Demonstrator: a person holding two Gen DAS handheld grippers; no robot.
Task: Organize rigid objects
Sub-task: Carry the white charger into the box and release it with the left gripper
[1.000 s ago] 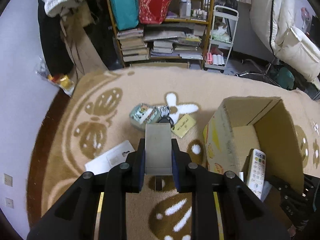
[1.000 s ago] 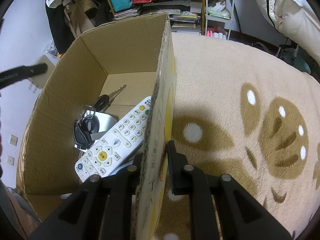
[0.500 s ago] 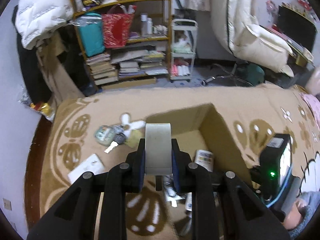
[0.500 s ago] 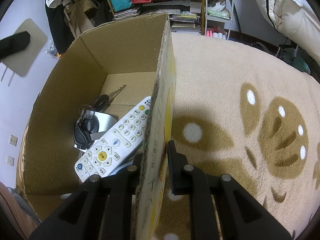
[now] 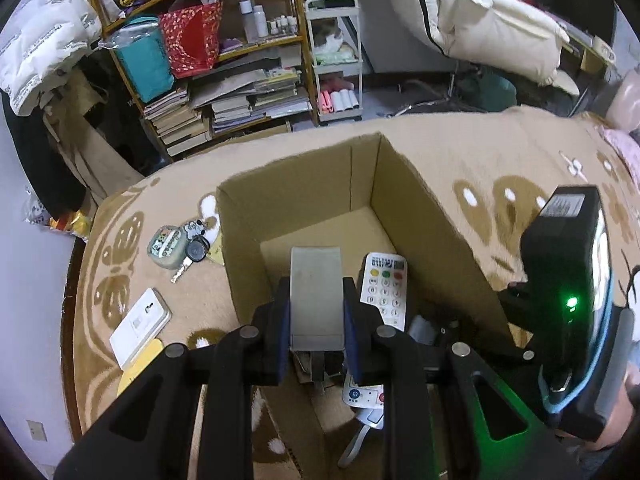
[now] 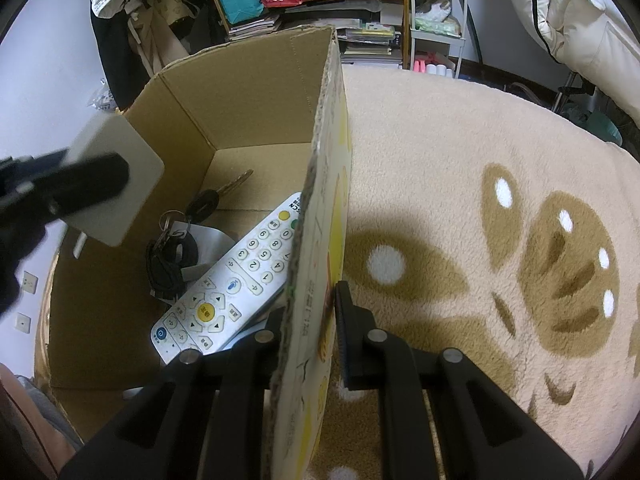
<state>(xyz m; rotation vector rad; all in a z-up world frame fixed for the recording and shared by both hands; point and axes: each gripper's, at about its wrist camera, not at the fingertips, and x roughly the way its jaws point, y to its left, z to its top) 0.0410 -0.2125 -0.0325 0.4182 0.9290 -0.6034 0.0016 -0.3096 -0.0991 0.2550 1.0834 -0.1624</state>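
Hovering above the open brown cardboard box (image 5: pixel 420 216), the left gripper (image 5: pixel 316 316) clamps a flat grey rectangular plate (image 5: pixel 316 292), long axis pointing far. The right gripper (image 6: pixel 310 320) pinches the box's right wall, with the white remote control (image 6: pixel 236 276) directly beneath the plate.

Ahead of the left gripper, a wooden bookshelf (image 5: pixel 224 80) holds stacked books, a teal bag (image 5: pixel 144 60) and a red bag (image 5: pixel 192 38). Right of it stands a white trolley cart (image 5: pixel 336 60). A beige patterned carpet (image 6: pixel 480 208) covers the floor. A cream padded chair (image 5: pixel 492 20) stands far right.
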